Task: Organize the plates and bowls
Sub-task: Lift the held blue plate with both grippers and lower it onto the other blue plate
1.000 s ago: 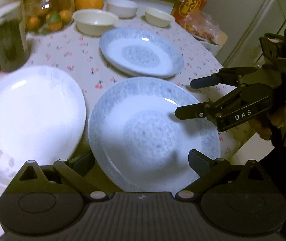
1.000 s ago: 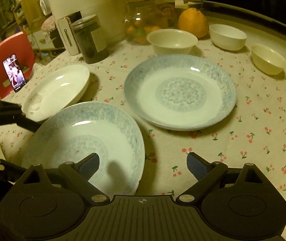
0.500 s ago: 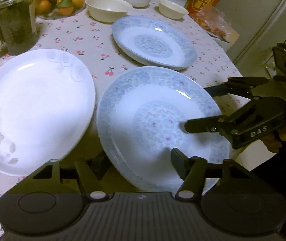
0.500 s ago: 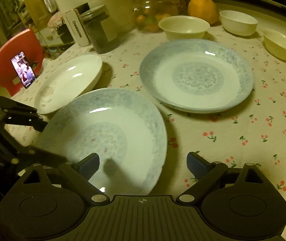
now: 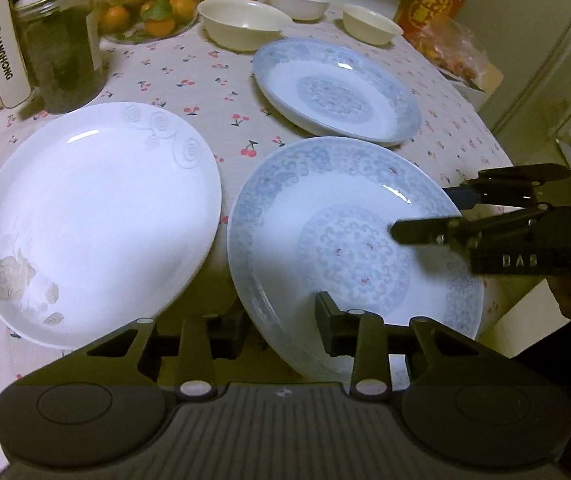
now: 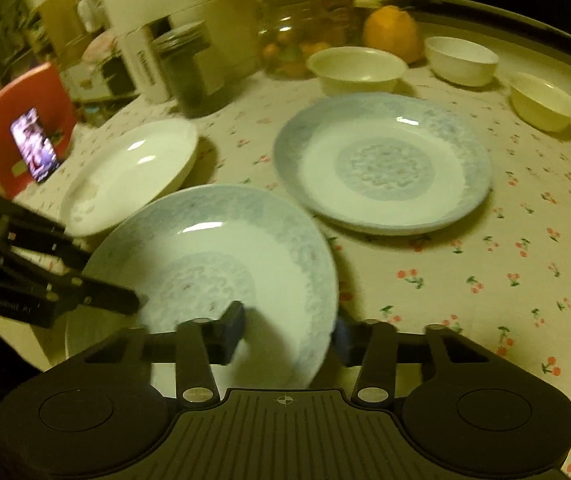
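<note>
Both my left hand-held gripper [image 5: 281, 320] and right hand-held gripper [image 6: 289, 332], jaws just closed, clamp the tilted blue-patterned ceramic plate [image 5: 349, 240]; I should lift evenly, keeping both rim grips level.

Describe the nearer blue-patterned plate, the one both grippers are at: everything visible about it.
The nearer blue-patterned plate is round and glossy, ceramic by its look, white with a pale blue scrolled rim band and a blue medallion in its well. It is empty and tilted, its near edge off the cherry-print tablecloth. The left gripper and the right gripper each straddle its rim, one finger over and one under, their jaws having just been closing. It lies beside the white plate, in front of its twin.
</note>
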A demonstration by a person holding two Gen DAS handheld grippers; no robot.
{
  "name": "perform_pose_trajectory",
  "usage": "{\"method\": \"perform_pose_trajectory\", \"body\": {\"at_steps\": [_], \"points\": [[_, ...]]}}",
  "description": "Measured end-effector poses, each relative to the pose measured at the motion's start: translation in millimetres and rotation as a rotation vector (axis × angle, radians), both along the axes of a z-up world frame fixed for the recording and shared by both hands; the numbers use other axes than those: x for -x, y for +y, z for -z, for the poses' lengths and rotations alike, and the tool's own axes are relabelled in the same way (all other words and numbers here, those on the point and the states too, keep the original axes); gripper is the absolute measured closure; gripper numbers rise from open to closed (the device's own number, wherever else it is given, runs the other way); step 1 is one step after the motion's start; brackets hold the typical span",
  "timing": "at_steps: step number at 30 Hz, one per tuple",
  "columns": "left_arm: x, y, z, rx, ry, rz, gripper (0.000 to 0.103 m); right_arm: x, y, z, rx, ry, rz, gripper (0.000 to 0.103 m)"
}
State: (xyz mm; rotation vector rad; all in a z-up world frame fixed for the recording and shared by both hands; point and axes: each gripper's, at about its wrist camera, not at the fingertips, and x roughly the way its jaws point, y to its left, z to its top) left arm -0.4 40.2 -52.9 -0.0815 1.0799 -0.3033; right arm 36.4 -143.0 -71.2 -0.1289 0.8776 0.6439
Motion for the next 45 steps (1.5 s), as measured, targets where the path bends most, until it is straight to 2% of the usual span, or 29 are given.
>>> {"method": "perform_pose_trajectory", "body": {"at_steps": [4, 22, 33, 45], "points": [[0.5, -1.5, -3.9, 0.001, -0.014, -0.008, 0.079, -4.4, -4.5, -5.0, -0.01, -0.018, 0.037, 0.068], [-15.0, 0.3, -24.1, 0.054, -0.093, -0.086, 0.082, -20.1, -14.9, -23.7, -0.064, -0.032, 0.118, 0.069], [-44.4, -4.2, -34.4, 0.097, -0.144, -0.153, 0.082, -49.9, -24.0, -37.8, -0.109, -0.032, 0.209, 0.069], [-81.3, -12.2, -34.6, 0.09, -0.162, -0.19, 0.082, -87.8, -28.1, -43.3, -0.103, -0.041, 0.293, 0.069]]}}
